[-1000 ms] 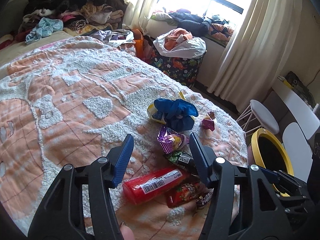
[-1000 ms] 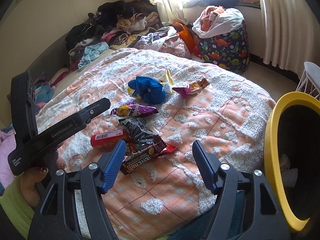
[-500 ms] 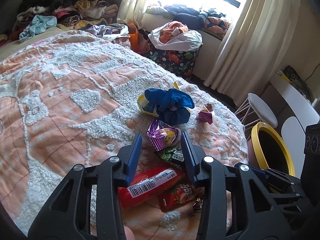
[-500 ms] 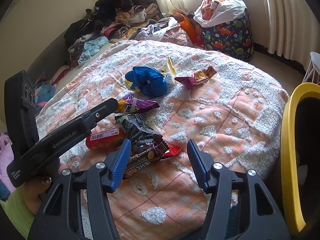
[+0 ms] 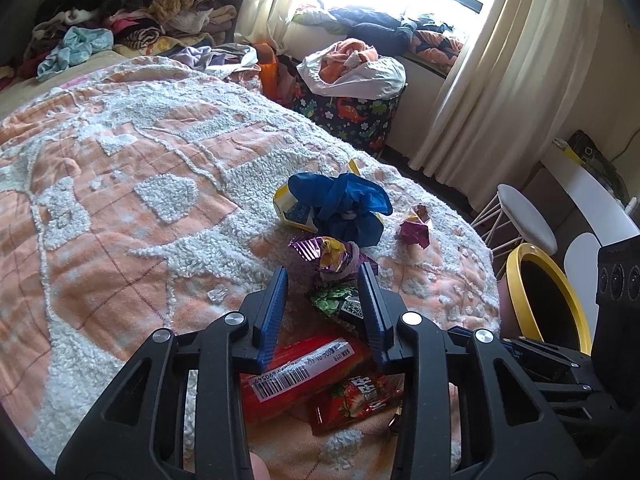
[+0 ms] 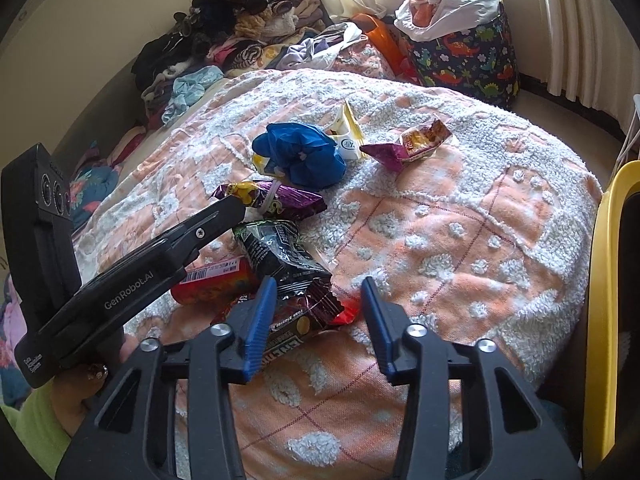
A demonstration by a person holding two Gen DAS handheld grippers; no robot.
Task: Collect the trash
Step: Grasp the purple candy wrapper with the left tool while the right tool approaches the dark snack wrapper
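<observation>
Snack wrappers lie on the bed near its foot. A red tube with a barcode (image 5: 296, 376) lies under my left gripper (image 5: 326, 276), whose jaws are partly open and empty above it; it also shows in the right wrist view (image 6: 212, 284). Ahead lie a purple wrapper (image 5: 332, 256), a green-black packet (image 5: 340, 300), a blue crumpled glove (image 5: 344, 208) and a maroon wrapper (image 5: 414, 228). My right gripper (image 6: 318, 284) is open over a dark chocolate wrapper (image 6: 296, 312) beside a black packet (image 6: 276, 252). A red strawberry packet (image 5: 356, 400) lies nearby.
A yellow-rimmed bin (image 5: 548, 292) stands on the floor off the bed's end, also in the right wrist view (image 6: 604, 304). A dinosaur-print basket (image 5: 348, 116) full of clothes, a white stool (image 5: 524, 216) and piled clothes (image 5: 132, 12) surround the bed.
Both grippers have moved forward and down toward the wrappers. The jaws of both have narrowed, the left more than the right.
</observation>
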